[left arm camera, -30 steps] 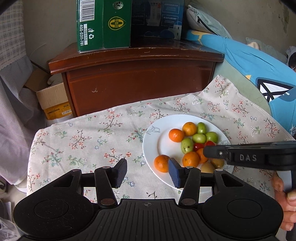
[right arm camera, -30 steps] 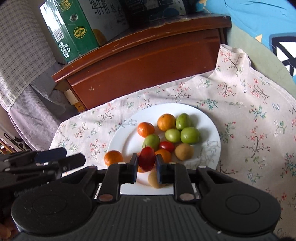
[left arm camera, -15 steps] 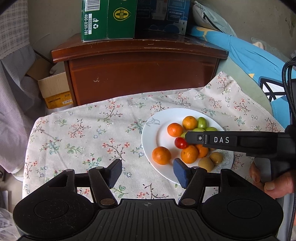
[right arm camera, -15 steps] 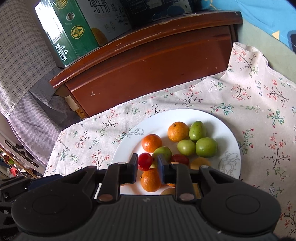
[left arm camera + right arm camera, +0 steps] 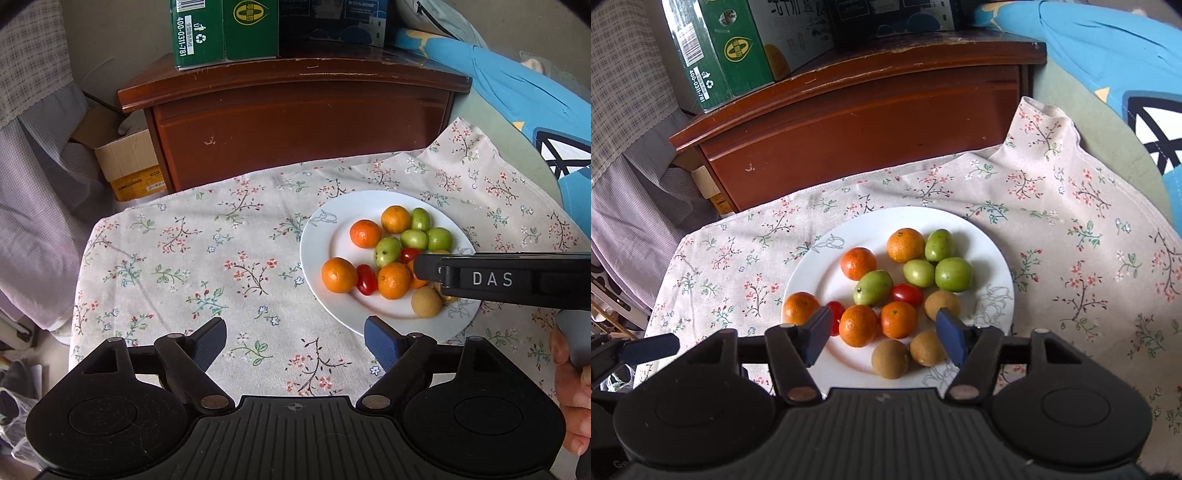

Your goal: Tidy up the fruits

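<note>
A white plate (image 5: pixel 332 236) on the floral cloth holds several oranges, green fruits, brown fruits and two red cherry tomatoes. One cherry tomato (image 5: pixel 365 279) lies between two oranges at the plate's near left; the right wrist view shows this tomato (image 5: pixel 835 309) half hidden behind a pad. My right gripper (image 5: pixel 882 317) hovers over the plate's (image 5: pixel 820 280) near side, jaws opening, pads touching nothing. Its black finger (image 5: pixel 491 278) reaches in from the right. My left gripper (image 5: pixel 293 328) hangs over bare cloth left of the plate, jaws opening and empty.
A brown wooden cabinet (image 5: pixel 295 122) stands behind the table with a green carton (image 5: pixel 225 29) on top. A cardboard box (image 5: pixel 129 166) sits on the floor at left. Blue bedding (image 5: pixel 517 81) lies at right. A person's hand (image 5: pixel 569 387) shows at the right edge.
My right gripper let go of the red cherry tomato, which now lies on the plate beside the near-left orange, and its jaws spread wide. The left gripper's jaws also widened.
</note>
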### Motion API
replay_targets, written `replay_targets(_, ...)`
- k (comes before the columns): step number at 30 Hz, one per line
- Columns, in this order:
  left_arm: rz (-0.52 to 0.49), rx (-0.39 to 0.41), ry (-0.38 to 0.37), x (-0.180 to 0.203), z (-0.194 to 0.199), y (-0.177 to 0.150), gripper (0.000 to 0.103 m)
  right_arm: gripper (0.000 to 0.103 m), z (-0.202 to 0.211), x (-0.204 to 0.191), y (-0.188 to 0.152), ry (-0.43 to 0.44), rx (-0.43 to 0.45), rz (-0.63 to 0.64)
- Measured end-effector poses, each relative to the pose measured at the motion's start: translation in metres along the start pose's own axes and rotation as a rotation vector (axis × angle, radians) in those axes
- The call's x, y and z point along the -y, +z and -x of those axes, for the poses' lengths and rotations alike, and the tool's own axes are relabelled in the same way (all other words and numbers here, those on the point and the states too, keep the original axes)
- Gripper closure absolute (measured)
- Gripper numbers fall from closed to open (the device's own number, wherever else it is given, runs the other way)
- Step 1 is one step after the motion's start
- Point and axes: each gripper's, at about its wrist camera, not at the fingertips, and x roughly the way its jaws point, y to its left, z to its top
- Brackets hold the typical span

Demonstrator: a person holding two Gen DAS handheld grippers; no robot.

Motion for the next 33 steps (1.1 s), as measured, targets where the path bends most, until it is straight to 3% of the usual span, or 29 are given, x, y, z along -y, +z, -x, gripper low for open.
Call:
replay_targets(4,0.006,-0.015,0.021,0.0,0.005,0.0,0.017,0.024,0.012,0.001,-0.005,-0.061,-0.025,-0.005)
replay_targets(12,-0.002,-0.066,0.043,0.007,0.012,-0.012,0.016,0.013,0.035,0.001,-0.026,-0.131,-0.073,-0.022)
replay_targets(16,-0.001,-0.104,0.057,0.01,0.011,-0.019,0.016,0.007,0.034,0.002,-0.039,-0.182,-0.159,-0.051)
replay_targets(21,0.003,-0.16,0.074,0.013,0.002,-0.024,0.016,0.007,0.027,0.003,-0.049,-0.211,-0.212,-0.05)
replay_targets(33,-0.012,-0.205,0.083,0.022,-0.005,-0.03,0.016,0.007,0.019,0.006,-0.055,-0.259,-0.253,-0.024)
